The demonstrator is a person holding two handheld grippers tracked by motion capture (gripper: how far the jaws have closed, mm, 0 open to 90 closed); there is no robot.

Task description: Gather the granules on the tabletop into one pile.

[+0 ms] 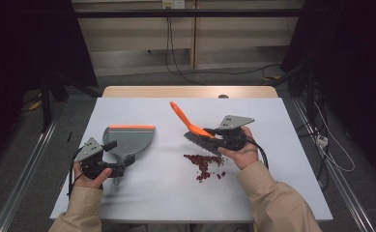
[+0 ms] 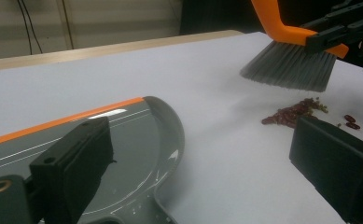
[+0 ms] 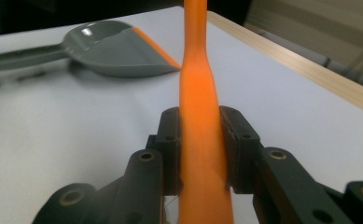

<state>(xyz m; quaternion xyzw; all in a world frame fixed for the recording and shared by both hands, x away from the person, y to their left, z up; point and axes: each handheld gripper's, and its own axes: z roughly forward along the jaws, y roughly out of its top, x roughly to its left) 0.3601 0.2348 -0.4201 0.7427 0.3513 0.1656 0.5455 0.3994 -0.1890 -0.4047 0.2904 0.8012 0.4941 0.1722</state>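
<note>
where bristles (image 2: 289,70) hover, beans (image 2: 293,113) lie beneath.

1. Dustpan (image 2: 137,144): glossy grey plastic, smooth, with an orange lip.
2. Brush (image 1: 191,126): smooth orange plastic handle with a slight sheen; fine grey bristles, matt.
3. Table (image 1: 166,193): smooth matt white top with a light wood edge.
4. Beans (image 1: 202,164): dark red, slightly shiny.
5. Right gripper (image 3: 201,140): matt black plastic jaws.
</note>
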